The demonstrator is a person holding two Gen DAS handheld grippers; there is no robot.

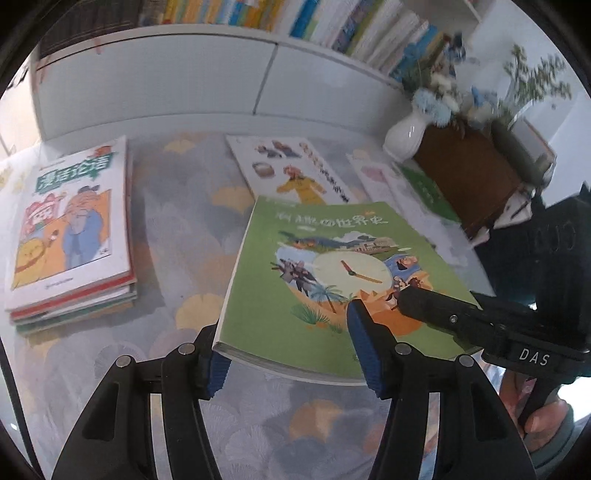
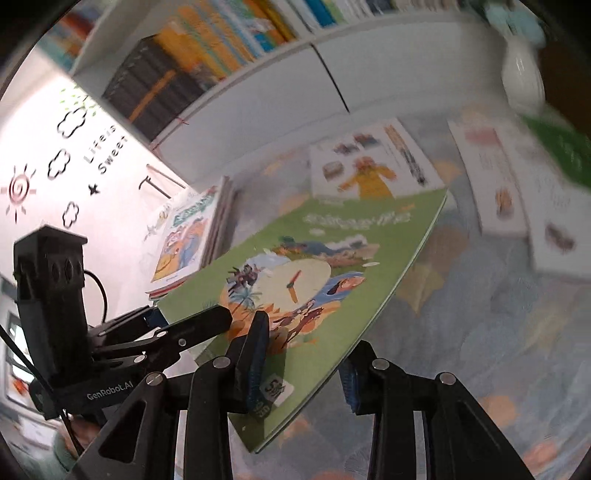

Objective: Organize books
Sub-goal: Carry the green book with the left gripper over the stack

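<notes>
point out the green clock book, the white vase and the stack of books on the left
green clock book [image 1: 325, 266], left wrist view, on the clock face of its front cover
white vase [image 1: 404, 134], left wrist view, on its rounded belly
stack of books [image 1: 74, 225], left wrist view, on the top book's cartoon cover

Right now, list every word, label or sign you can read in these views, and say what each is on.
"DAS": on the right gripper body.
"GenRobot.AI": on the left gripper body.
"Life is Sweet": on the wall sticker.
"漫话论语": seemingly, on the top book of the stack.
Green book title: ends in "世界史", the rest too blurred.
White book with the yellow figure: too blurred.
Shelf book spines: unreadable.
</notes>
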